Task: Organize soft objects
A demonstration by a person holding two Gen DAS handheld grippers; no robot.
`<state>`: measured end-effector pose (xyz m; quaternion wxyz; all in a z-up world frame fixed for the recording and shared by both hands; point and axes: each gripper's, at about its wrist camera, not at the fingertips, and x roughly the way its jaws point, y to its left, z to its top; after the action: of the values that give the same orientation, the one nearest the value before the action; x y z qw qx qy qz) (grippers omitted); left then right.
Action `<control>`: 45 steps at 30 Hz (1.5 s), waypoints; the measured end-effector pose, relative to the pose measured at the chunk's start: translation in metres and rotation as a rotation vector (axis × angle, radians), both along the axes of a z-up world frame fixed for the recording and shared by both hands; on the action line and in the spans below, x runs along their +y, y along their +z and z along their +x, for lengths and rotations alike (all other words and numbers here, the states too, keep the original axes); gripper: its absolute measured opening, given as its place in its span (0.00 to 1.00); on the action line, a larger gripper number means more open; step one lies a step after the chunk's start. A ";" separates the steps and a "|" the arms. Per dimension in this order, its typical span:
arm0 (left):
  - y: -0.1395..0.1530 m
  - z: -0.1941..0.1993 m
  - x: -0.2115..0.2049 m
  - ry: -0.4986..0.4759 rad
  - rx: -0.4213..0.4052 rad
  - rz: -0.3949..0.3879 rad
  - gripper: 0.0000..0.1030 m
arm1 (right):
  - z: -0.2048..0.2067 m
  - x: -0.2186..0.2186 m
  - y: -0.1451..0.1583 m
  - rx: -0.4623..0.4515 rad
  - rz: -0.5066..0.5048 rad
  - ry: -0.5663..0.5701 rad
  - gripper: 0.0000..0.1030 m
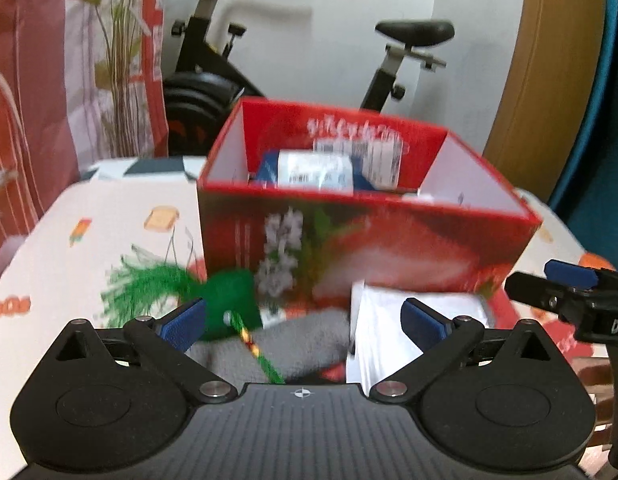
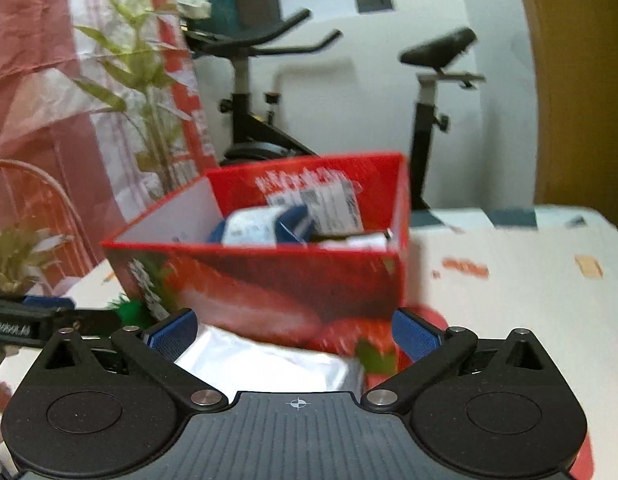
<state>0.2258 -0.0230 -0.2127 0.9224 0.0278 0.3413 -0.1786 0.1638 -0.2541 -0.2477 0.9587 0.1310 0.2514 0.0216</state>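
An open red cardboard box printed with strawberries (image 1: pixel 365 240) stands on the table covered in a white cartoon-print cloth (image 1: pixel 109 224), well in from the table's near edge. Inside the box lie a blue and white soft packet (image 1: pixel 309 170) and other white-labelled packets, blurred. In front of the box, toward the near edge, sit a green tasselled cloth item (image 1: pixel 225 300), a grey knitted soft piece (image 1: pixel 293 344) and a white plastic-wrapped soft pack (image 2: pixel 269 364), close together. The left gripper (image 1: pixel 303 324) hovers above the grey piece and green item with its blue-padded jaws spread wide, clamping nothing. The right gripper (image 2: pixel 295 334) hangs over the white pack, jaws likewise wide apart and empty. Beyond the table's far edge stand a black exercise bike (image 1: pixel 237 60) and a green leafy plant (image 2: pixel 145 80)
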 end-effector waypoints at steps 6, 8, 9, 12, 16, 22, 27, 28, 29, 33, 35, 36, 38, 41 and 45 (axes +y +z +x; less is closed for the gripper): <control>-0.017 -0.004 -0.001 0.035 0.039 0.051 1.00 | -0.001 0.002 -0.028 0.073 -0.014 -0.011 1.00; -0.019 -0.003 -0.002 0.037 0.050 0.064 1.00 | 0.000 0.004 -0.034 0.097 -0.015 0.004 1.00; -0.019 -0.002 -0.002 0.032 0.052 0.062 1.00 | 0.001 0.006 -0.035 0.109 -0.025 0.002 1.00; -0.020 -0.005 -0.005 0.029 0.041 0.070 1.00 | 0.000 0.007 -0.039 0.122 -0.025 0.000 1.00; -0.019 -0.006 -0.008 0.015 0.028 0.073 0.88 | 0.001 0.009 -0.043 0.134 -0.019 0.021 0.93; -0.022 -0.003 -0.015 -0.049 0.061 0.035 0.57 | 0.004 0.011 -0.048 0.160 -0.001 0.059 0.61; -0.029 -0.001 -0.026 -0.112 0.110 0.013 0.44 | 0.006 0.010 -0.055 0.190 0.027 0.075 0.55; -0.032 0.000 -0.028 -0.118 0.121 0.008 0.44 | 0.006 0.010 -0.056 0.193 0.033 0.077 0.54; -0.034 0.001 -0.029 -0.119 0.131 0.005 0.44 | 0.006 0.009 -0.057 0.196 0.037 0.078 0.54; -0.045 0.009 -0.031 -0.127 0.189 -0.026 0.44 | 0.005 0.008 -0.061 0.203 0.054 0.081 0.53; -0.048 0.012 -0.031 -0.133 0.204 -0.042 0.44 | 0.005 0.007 -0.062 0.206 0.062 0.081 0.53; -0.050 0.014 -0.032 -0.134 0.209 -0.049 0.44 | 0.005 0.006 -0.063 0.207 0.067 0.081 0.53; -0.051 0.018 -0.033 -0.134 0.212 -0.059 0.44 | 0.006 0.005 -0.064 0.213 0.077 0.079 0.52; -0.053 0.023 -0.033 -0.134 0.214 -0.084 0.44 | 0.007 0.004 -0.065 0.222 0.098 0.074 0.52; -0.055 0.026 -0.036 -0.148 0.227 -0.113 0.37 | 0.007 0.003 -0.066 0.223 0.113 0.079 0.50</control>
<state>0.2514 -0.0587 -0.2678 0.8623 -0.0193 0.4299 -0.2669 0.1706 -0.2516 -0.3135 0.9143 0.1764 0.3599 0.0586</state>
